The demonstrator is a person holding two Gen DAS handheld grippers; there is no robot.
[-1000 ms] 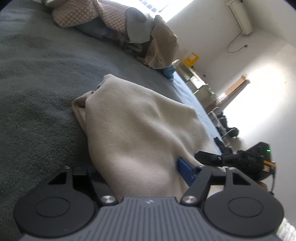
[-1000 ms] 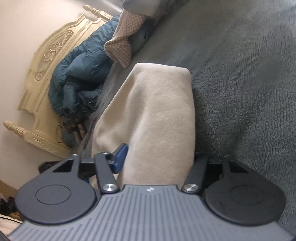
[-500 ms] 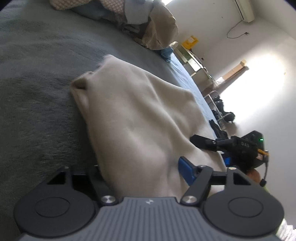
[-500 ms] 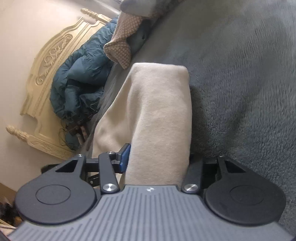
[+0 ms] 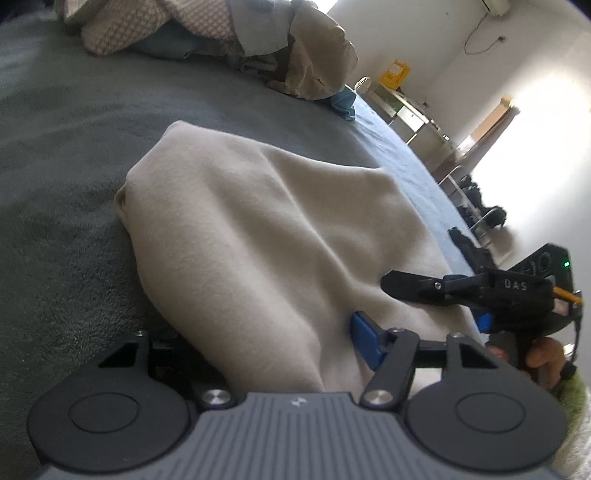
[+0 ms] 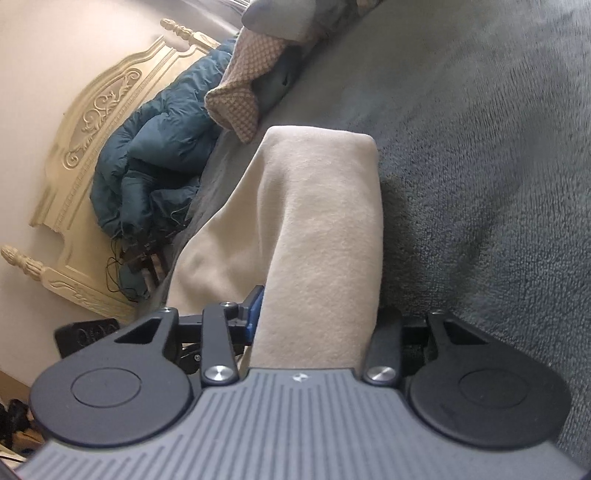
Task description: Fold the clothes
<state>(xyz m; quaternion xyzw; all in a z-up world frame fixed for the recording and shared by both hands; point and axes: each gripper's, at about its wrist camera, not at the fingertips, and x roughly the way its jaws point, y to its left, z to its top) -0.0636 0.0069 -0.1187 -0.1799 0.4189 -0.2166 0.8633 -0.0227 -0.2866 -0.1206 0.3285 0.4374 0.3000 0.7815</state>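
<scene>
Left wrist view: left gripper (image 5: 280, 354) angled down over beige garment (image 5: 266, 236) on grey blanket (image 5: 55, 155), jaws just closing, fold bunched between them, grip uncertain. Right gripper (image 6: 314, 325) likewise closing, blue pad (image 6: 255, 314) pressed against garment's fold. Beyond garment: clothes pile (image 5: 221, 33), teal jacket (image 6: 147, 155) against headboard (image 6: 85, 122).
</scene>
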